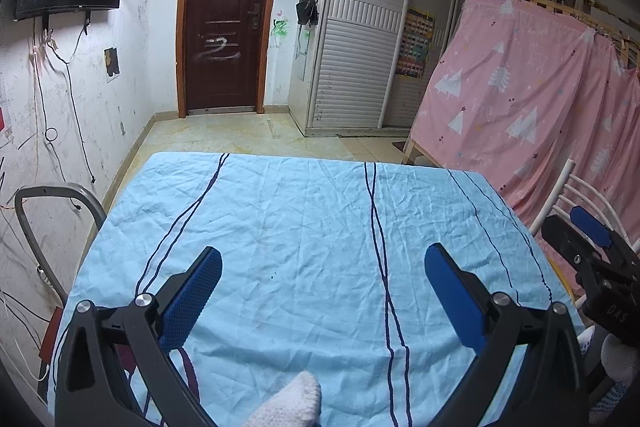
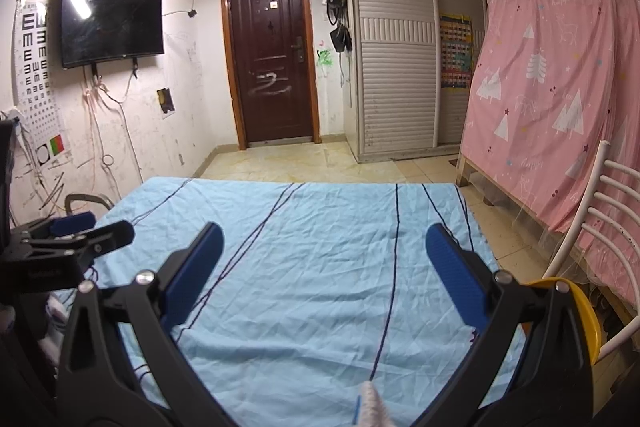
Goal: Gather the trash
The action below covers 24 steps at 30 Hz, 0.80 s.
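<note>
Trash cannot be made out anywhere on the pale blue sheet (image 1: 304,227) in either wrist view; its wrinkled surface with thin dark wavy lines runs bare from the near edge to the far edge. Above the near edge the left gripper (image 1: 323,301) hovers with its blue-padded jaws spread wide and nothing between them; a white knitted glove tip (image 1: 296,403) shows at the bottom of that view. To its right the right gripper (image 2: 325,277) hangs over the sheet, jaws likewise spread and empty; each gripper shows at the edge of the other's view. Off the sheet's right edge stands a white metal chair (image 2: 592,227) with a yellow rim (image 2: 588,311) just beside it; beyond it a pink patterned curtain (image 2: 552,99) hangs over a wooden frame. Past the far edge lies a tiled floor (image 2: 280,163), then a dark brown door (image 2: 272,67); a television (image 2: 112,15) is mounted on the left wall, and white slatted wardrobe doors (image 2: 396,67) stand right of the door.
</note>
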Tool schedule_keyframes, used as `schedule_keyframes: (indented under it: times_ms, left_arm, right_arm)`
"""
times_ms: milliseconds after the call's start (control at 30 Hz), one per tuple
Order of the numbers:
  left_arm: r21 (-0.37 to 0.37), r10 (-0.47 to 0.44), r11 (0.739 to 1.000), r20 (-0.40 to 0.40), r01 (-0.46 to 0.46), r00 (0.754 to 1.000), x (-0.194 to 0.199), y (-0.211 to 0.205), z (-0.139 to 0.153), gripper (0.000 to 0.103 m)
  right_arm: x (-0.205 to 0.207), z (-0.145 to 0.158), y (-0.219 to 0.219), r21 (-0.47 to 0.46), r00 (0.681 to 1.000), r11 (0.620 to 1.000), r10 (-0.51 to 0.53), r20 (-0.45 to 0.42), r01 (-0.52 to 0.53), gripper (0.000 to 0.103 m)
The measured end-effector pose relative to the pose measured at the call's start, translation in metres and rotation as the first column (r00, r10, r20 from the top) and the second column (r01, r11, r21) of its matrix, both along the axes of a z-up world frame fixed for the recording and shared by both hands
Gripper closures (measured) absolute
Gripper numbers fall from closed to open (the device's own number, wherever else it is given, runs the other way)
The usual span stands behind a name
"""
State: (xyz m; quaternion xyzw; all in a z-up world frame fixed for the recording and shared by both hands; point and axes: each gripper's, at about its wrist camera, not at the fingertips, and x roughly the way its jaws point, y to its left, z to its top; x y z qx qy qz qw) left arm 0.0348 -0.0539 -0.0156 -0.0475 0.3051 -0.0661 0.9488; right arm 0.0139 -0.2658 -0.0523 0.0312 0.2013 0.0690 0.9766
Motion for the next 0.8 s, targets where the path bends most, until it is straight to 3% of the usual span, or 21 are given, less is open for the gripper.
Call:
schedule_keyframes:
  times_ms: [800]
  left_arm:
    - [0.002, 0.003, 1.0, -0.015, -0.003, 1.0, 0.0039, -0.0037, -0.0045, 0.011]
  right_arm:
    - [0.002, -0.0038, -0.003, -0.005, 1.0, 1.0, 0.002, -0.007, -0.002, 0.006]
